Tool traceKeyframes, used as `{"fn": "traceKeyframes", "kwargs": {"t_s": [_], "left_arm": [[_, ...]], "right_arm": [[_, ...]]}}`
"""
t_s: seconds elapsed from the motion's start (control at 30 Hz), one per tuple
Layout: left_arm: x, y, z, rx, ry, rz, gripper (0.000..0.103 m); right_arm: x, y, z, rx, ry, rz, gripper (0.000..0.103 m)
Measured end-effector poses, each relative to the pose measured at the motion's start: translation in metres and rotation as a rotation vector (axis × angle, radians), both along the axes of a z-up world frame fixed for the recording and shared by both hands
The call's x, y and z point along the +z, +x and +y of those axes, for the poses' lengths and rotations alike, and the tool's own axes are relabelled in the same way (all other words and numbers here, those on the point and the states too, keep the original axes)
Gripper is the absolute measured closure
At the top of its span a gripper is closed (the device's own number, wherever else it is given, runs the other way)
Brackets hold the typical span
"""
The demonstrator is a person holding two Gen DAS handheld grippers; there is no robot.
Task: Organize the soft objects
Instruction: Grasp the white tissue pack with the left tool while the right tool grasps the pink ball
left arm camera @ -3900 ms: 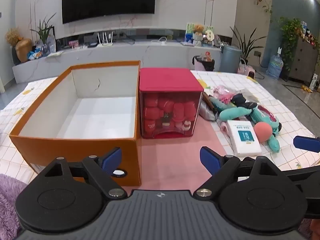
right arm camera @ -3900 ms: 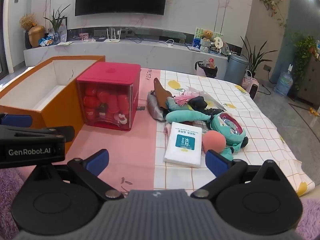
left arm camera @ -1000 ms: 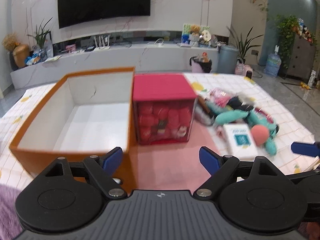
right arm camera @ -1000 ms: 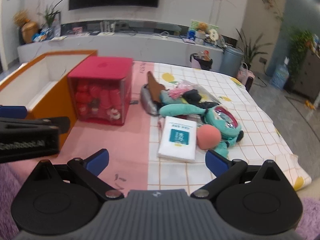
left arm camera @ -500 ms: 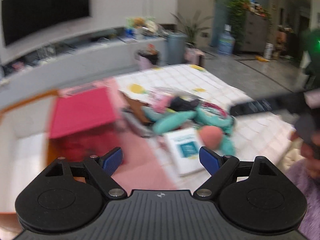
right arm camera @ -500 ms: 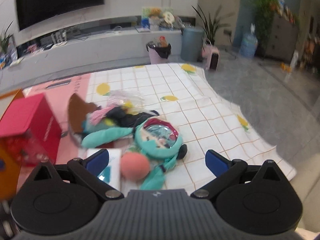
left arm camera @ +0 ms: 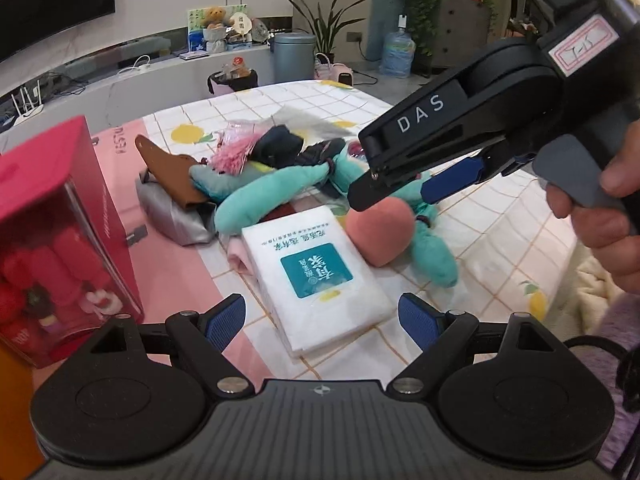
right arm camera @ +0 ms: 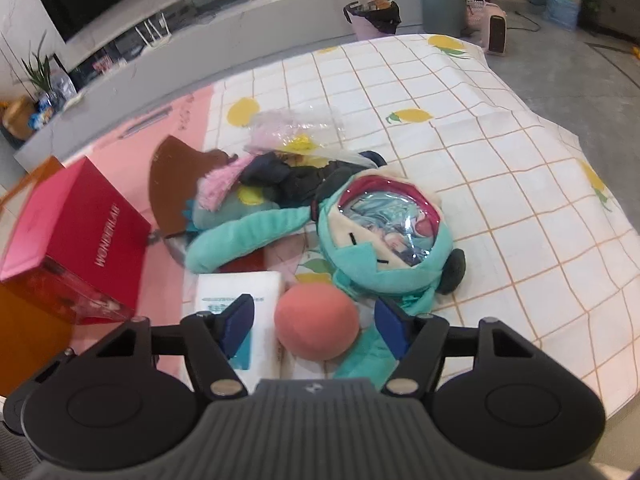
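Right wrist view: right gripper [right arm camera: 316, 326] closing around pink ball [right arm camera: 317, 322], pads not yet touching | ball beside tissue pack [left arm camera: 316, 272] | left gripper [left arm camera: 320, 320] open, empty | next: likely squeeze gently, lift.

right tongs [right arm camera: 316, 330] | swung over pink ball [right arm camera: 317, 327] | jaws closing, ball between them

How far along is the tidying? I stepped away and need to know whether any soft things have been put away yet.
Nothing looks sorted yet: the teal plush, tissue pack and the dark and pink bits still lie heaped on the cloth. In hand: the right gripper is closing around the pink ball, pads not yet pressing. The left gripper is open and empty. All the putting away remains.
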State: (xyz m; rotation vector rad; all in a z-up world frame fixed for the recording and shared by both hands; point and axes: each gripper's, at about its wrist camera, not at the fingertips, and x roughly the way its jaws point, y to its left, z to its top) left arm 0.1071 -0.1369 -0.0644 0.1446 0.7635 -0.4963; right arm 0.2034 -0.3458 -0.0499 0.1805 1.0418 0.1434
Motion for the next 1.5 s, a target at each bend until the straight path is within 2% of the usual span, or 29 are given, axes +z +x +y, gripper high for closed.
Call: {"fn": "traceKeyframes", "kwargs": {"t_s": [0.3, 0.33, 0.43, 0.5, 0.7, 0.87, 0.97, 1.07, 1.13, 1.23, 1.3, 1.43, 1.5], "left_arm": [[-0.02, 0.012, -0.006, 0.003, -0.008, 0.018, 0.002], [-0.022, 0.013, -0.007, 0.006, -0.008, 0.019, 0.002], [-0.027, 0.017, -0.009, 0.012, -0.016, 0.026, 0.008], [-0.027, 0.016, -0.007, 0.011, -0.033, 0.019, 0.013], [-0.026, 0.007, 0.001, 0.022, -0.059, 0.016, 0.015], [-0.012, -0.012, 0.016, 0.013, -0.025, 0.01, 0.015], [-0.004, -0.025, 0.03, 0.007, 0.029, 0.027, 0.013], [-0.003, -0.034, 0.043, 0.01, 0.081, 0.051, 0.01], [-0.006, -0.035, 0.052, 0.021, 0.095, 0.071, 0.008], [-0.011, -0.03, 0.057, 0.02, 0.108, 0.086, 0.006], [-0.012, -0.024, 0.057, 0.031, 0.094, 0.111, 0.004], [-0.009, -0.011, 0.061, 0.055, -0.008, 0.176, 0.0], [-0.008, -0.005, 0.06, 0.077, -0.013, 0.166, 0.0]], "right_arm": [[-0.015, 0.003, 0.005, 0.023, -0.056, 0.05, 0.037], [-0.016, 0.003, 0.004, 0.018, -0.05, 0.054, 0.044], [-0.015, 0.002, 0.0, 0.017, -0.008, 0.055, 0.052], [-0.014, 0.001, -0.001, 0.014, -0.016, 0.048, 0.053], [-0.008, -0.008, -0.001, 0.056, -0.011, 0.029, 0.053], [-0.006, -0.018, 0.007, 0.134, 0.028, 0.05, 0.053], [-0.008, -0.02, 0.016, 0.188, 0.013, 0.082, 0.052], [-0.013, -0.018, 0.02, 0.198, -0.001, 0.105, 0.05], [-0.014, -0.016, 0.02, 0.186, -0.014, 0.11, 0.038], [-0.014, -0.016, 0.02, 0.185, -0.023, 0.11, 0.032], [-0.015, -0.016, 0.021, 0.19, -0.028, 0.109, 0.032], [-0.015, -0.014, 0.026, 0.208, -0.049, 0.099, 0.03], [-0.015, -0.013, 0.029, 0.217, -0.063, 0.095, 0.027]]}}
